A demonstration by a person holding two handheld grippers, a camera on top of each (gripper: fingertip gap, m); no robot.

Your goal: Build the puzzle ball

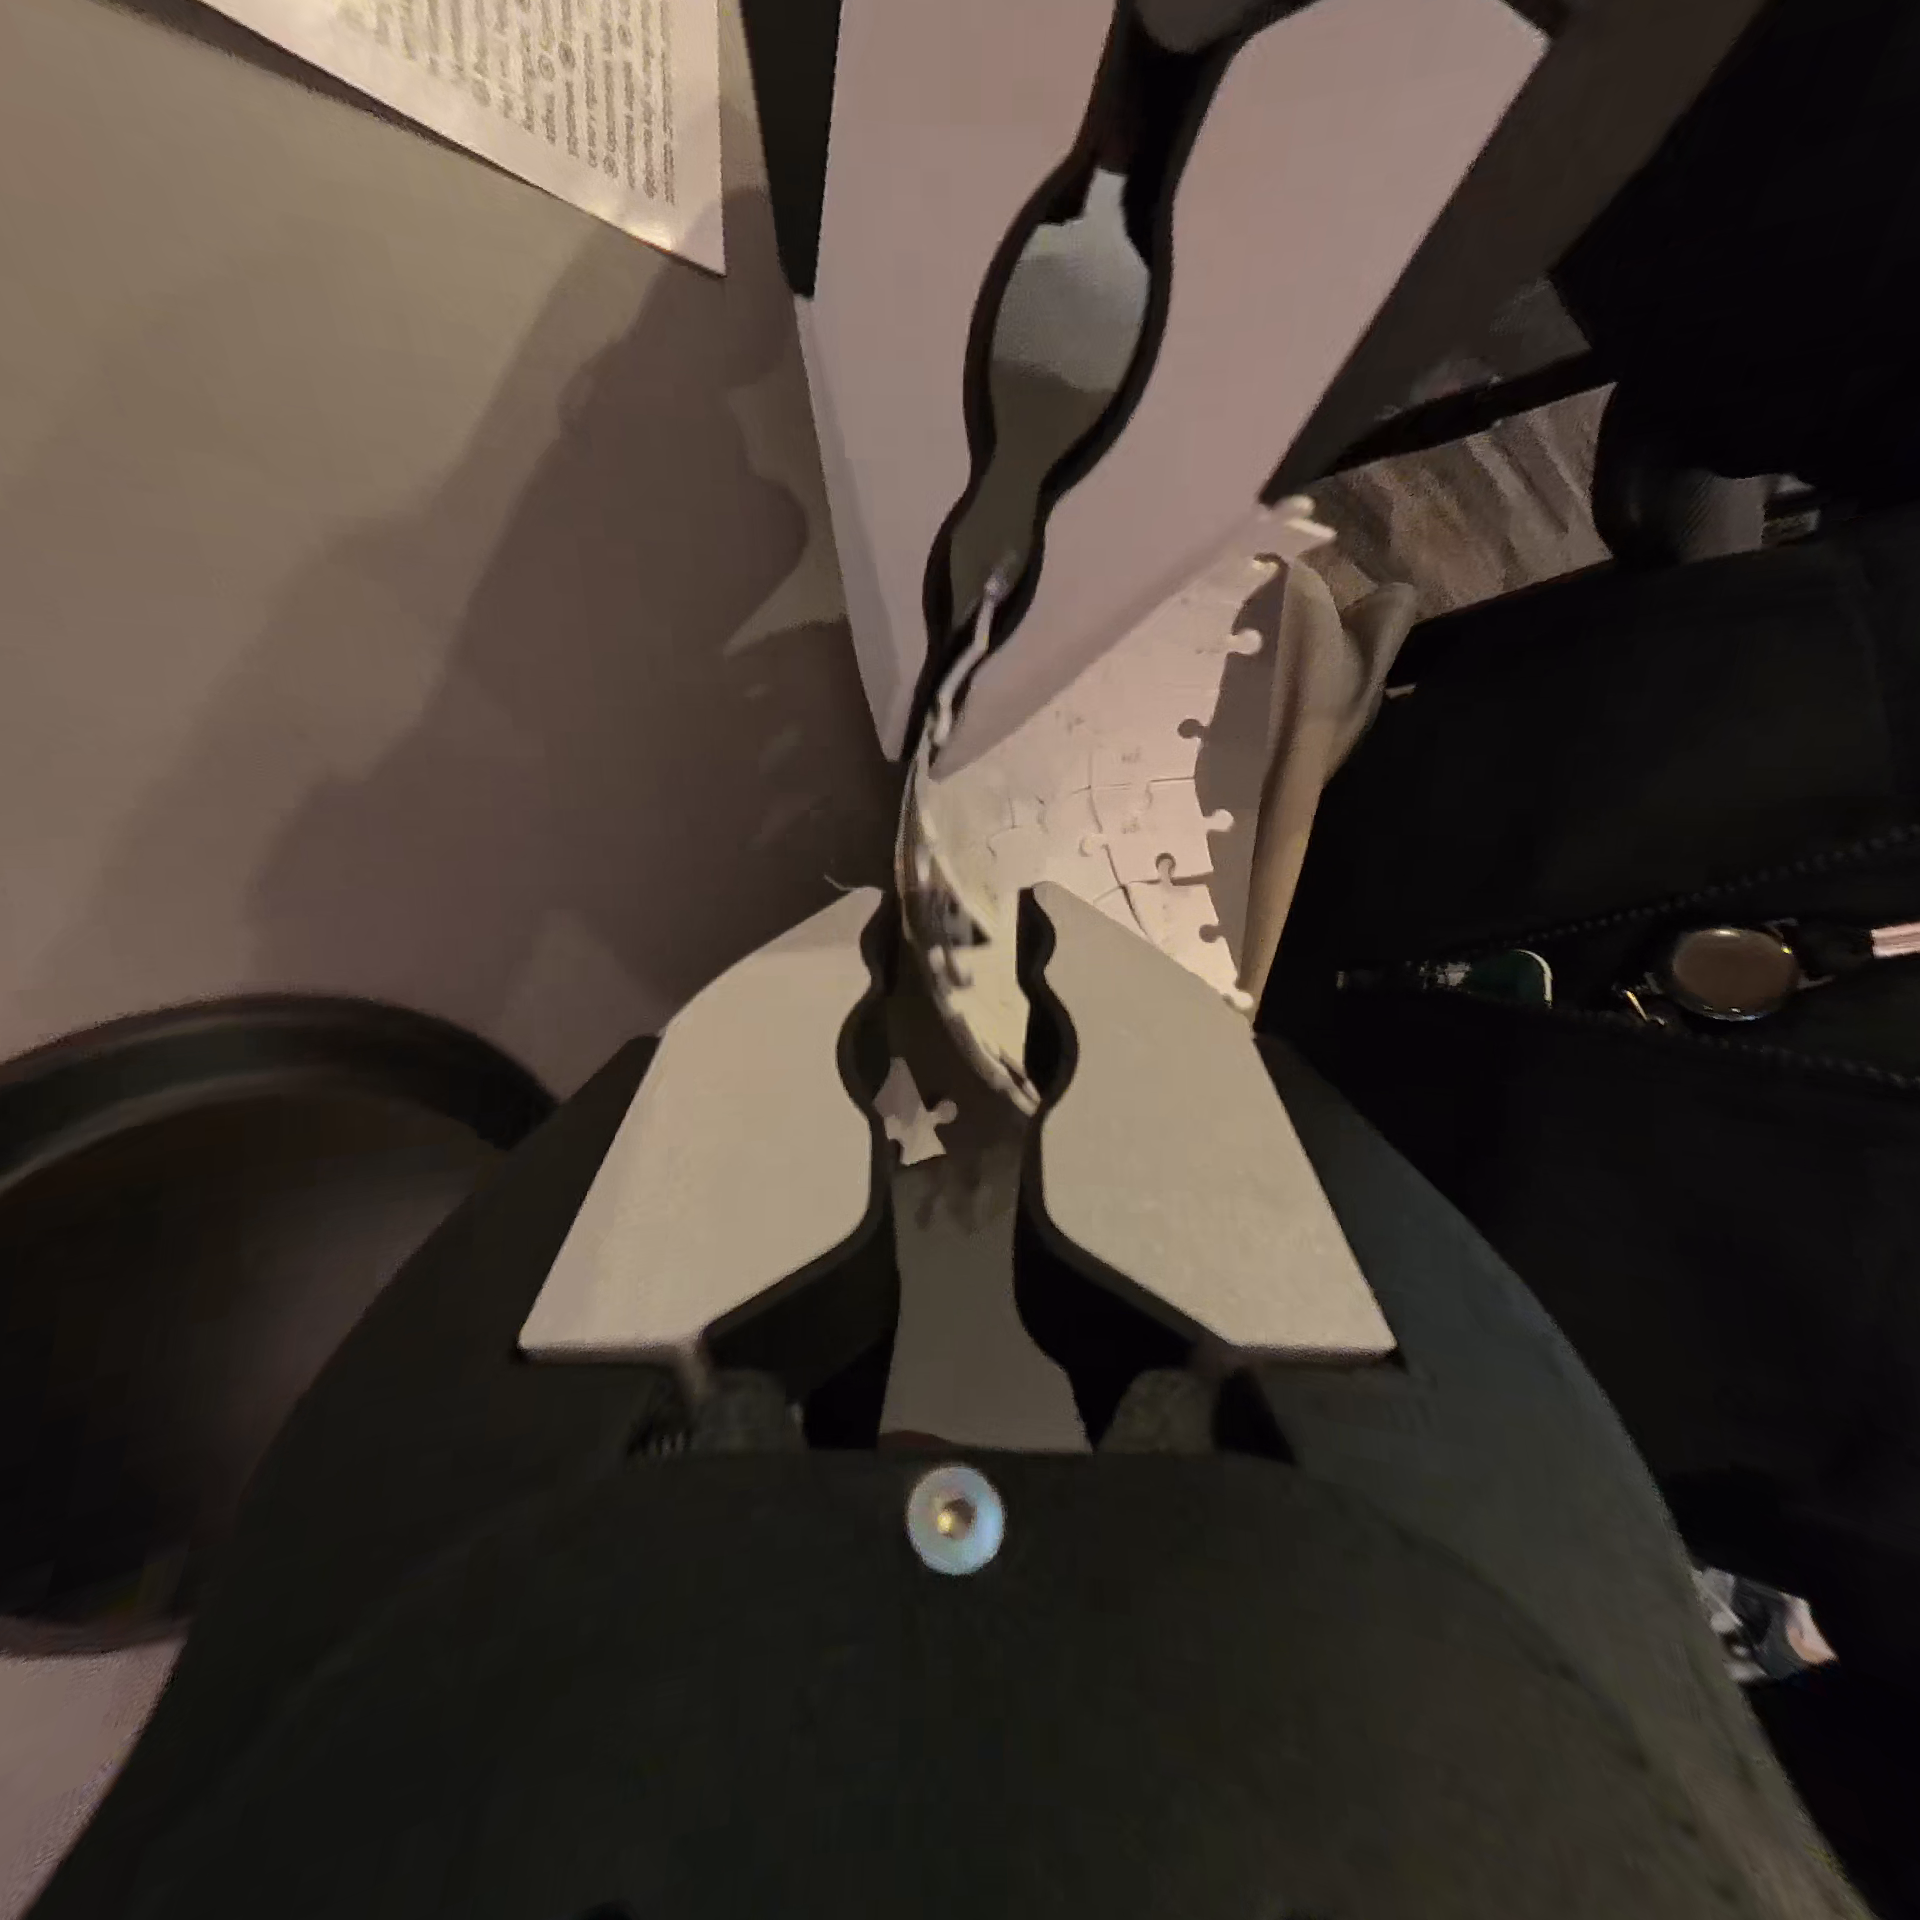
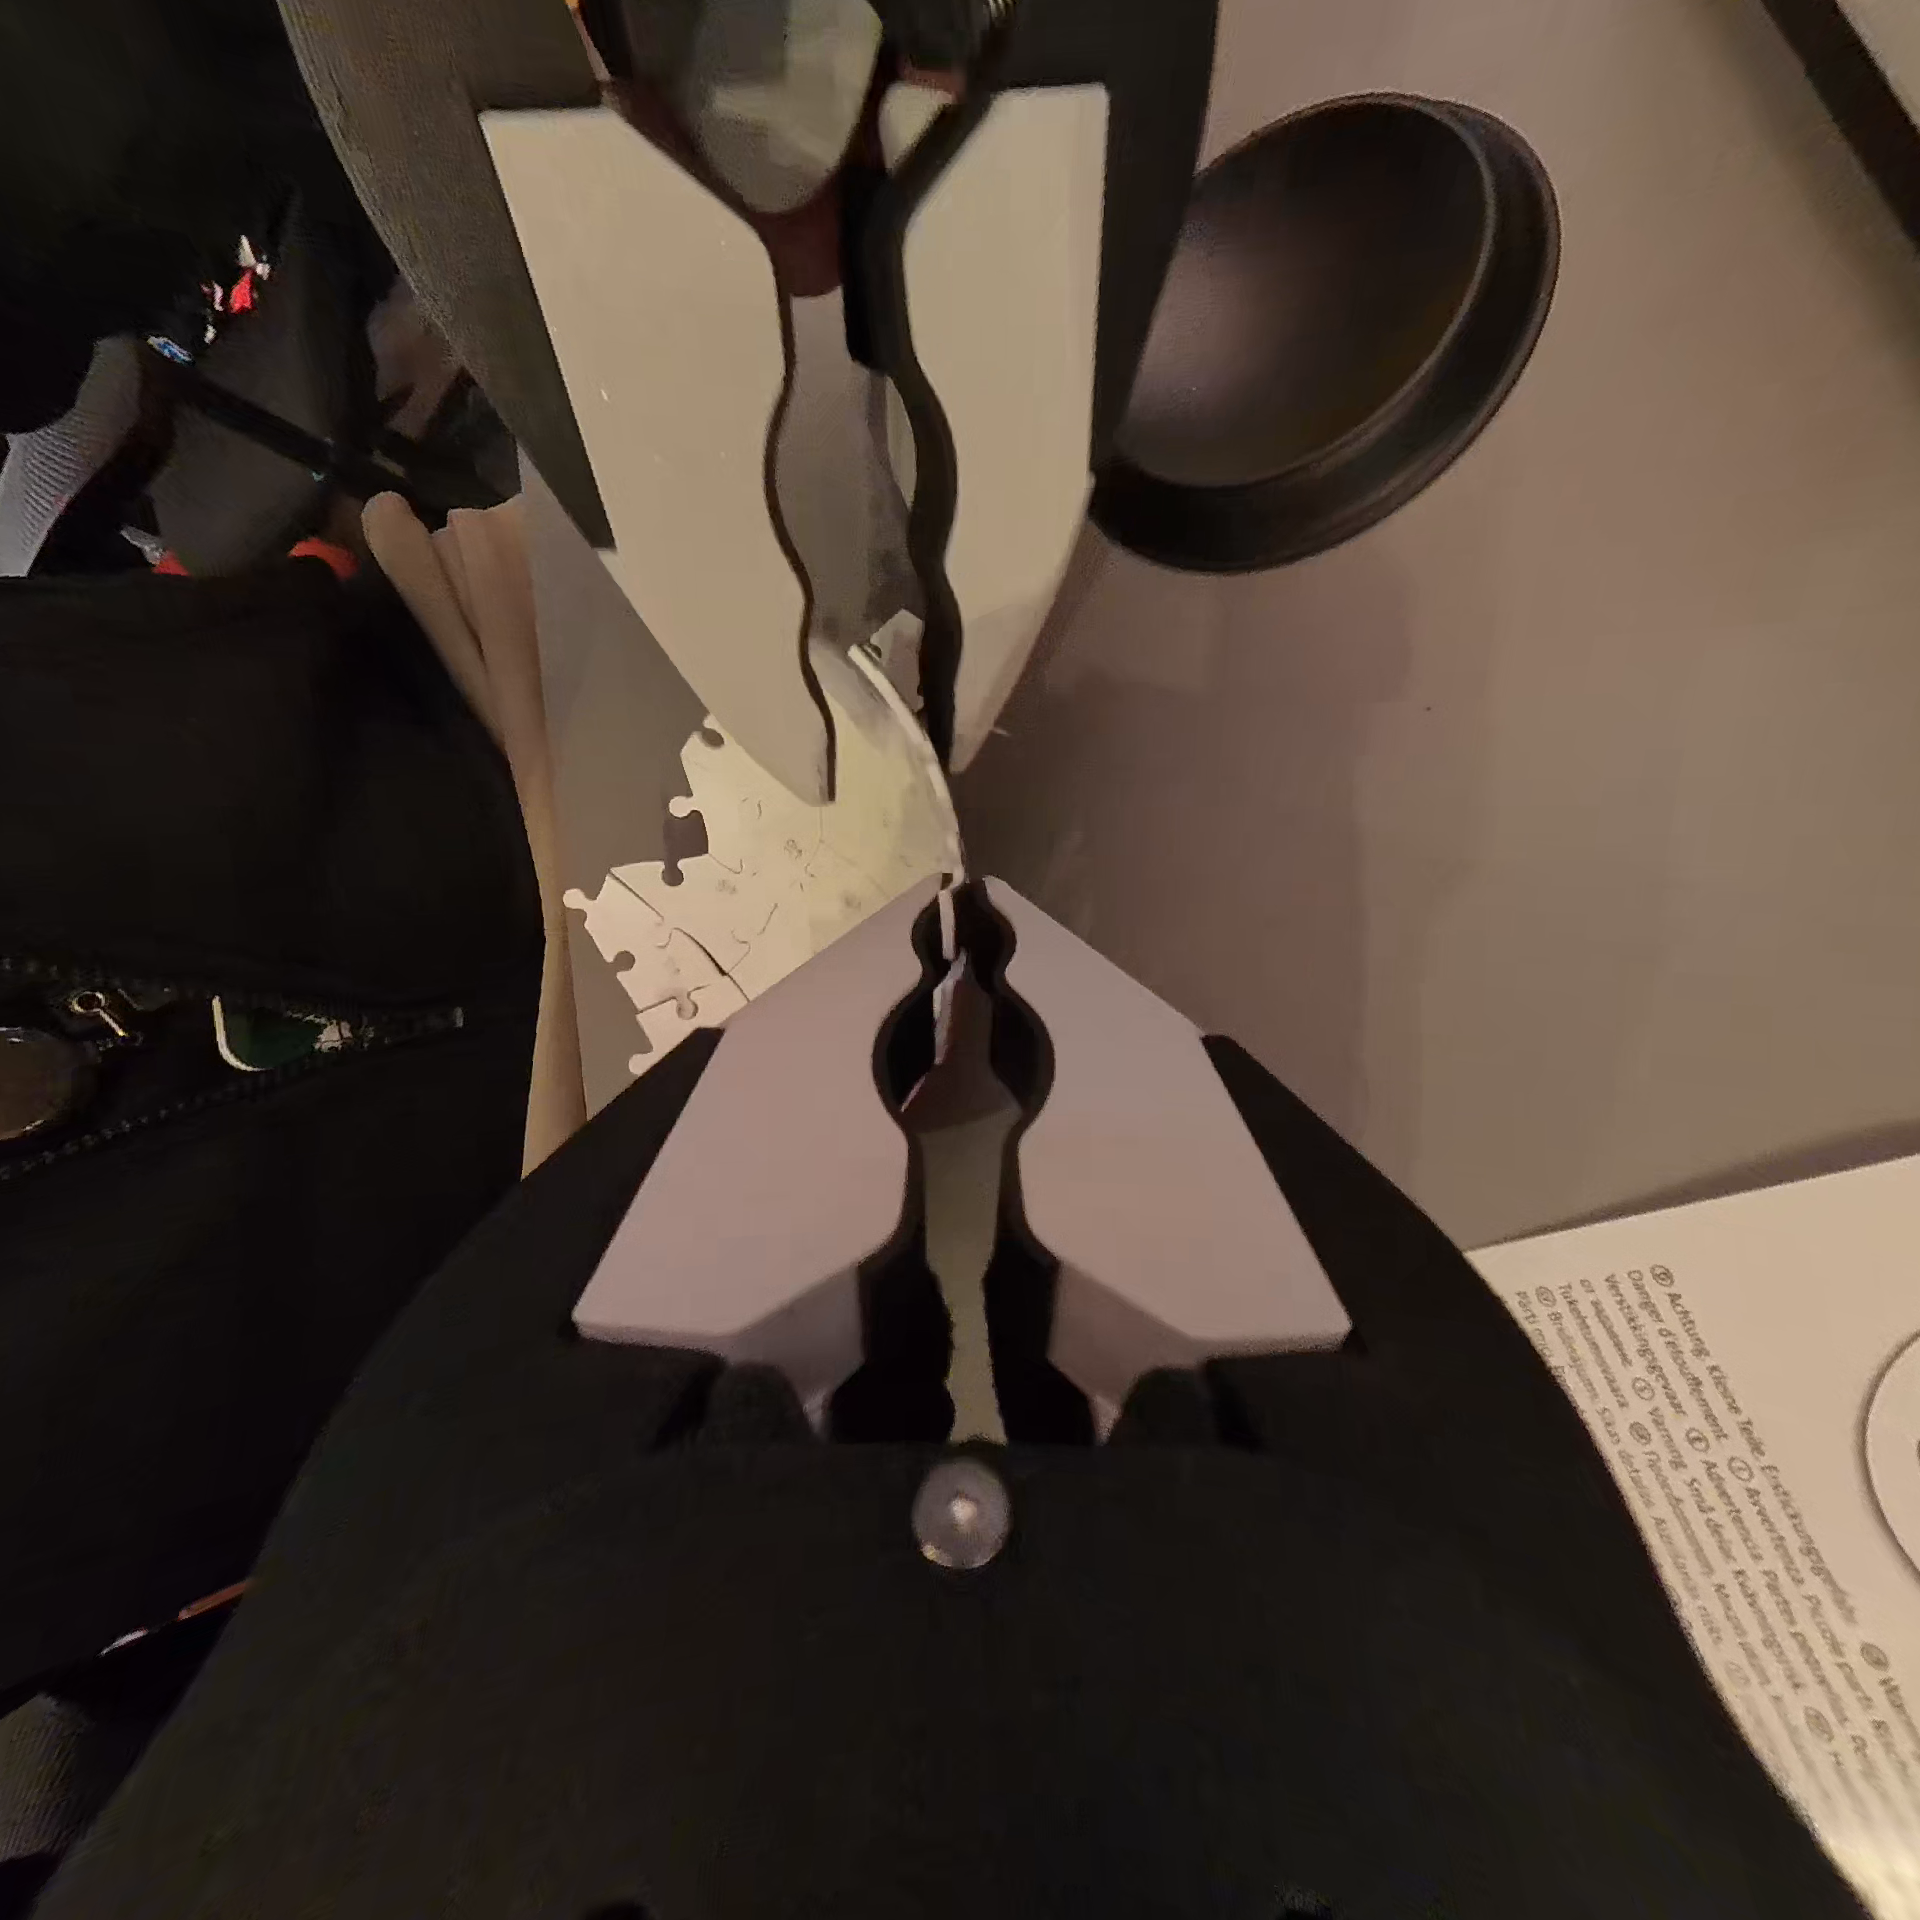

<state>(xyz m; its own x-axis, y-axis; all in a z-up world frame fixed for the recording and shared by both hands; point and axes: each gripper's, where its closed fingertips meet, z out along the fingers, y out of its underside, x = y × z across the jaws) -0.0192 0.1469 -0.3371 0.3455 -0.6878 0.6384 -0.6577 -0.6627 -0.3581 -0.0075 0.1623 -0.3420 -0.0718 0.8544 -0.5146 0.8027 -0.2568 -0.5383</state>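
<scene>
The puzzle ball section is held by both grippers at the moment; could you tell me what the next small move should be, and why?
Probably ease the right gripper forward to seat its thin piece against the curved puzzle section. The left gripper is clamped on that section's edge, bracing it, and the piece's tip sits right at the section's rim, seemingly not yet locked in.

Dim, warm light; soft shadows fall across the table [image 1: 312, 582]; edges bend fisheye-style, slightly blurred.

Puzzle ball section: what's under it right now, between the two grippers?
Under the puzzle ball section only the bare grey table shows. The left gripper and right gripper cover its gripped edges, so anything under those parts is hidden.
</scene>
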